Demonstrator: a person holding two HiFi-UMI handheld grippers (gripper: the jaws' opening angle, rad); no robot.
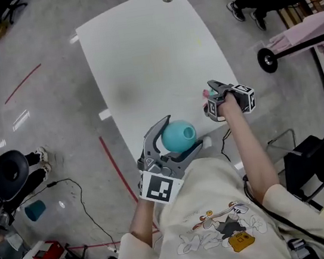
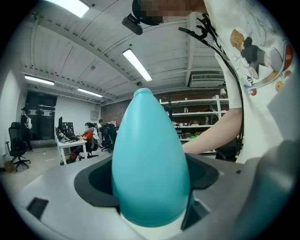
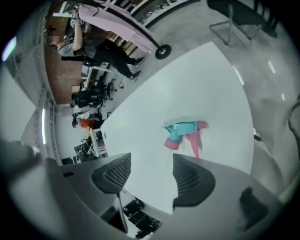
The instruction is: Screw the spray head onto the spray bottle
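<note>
The teal spray bottle (image 2: 150, 159) is clasped between the widely spread jaws of the left gripper (image 1: 182, 132), over the near edge of the white table (image 3: 197, 84). The right gripper (image 3: 150, 171) is held with jaws parted and nothing gripped. The spray head (image 3: 183, 133) lies on the table just beyond them.

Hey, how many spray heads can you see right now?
1. The spray head lies on the white table, just beyond the open right gripper. No other shows.

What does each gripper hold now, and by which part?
The left gripper clamps the teal spray bottle by its wide body. The right gripper is open and holds nothing.
</note>
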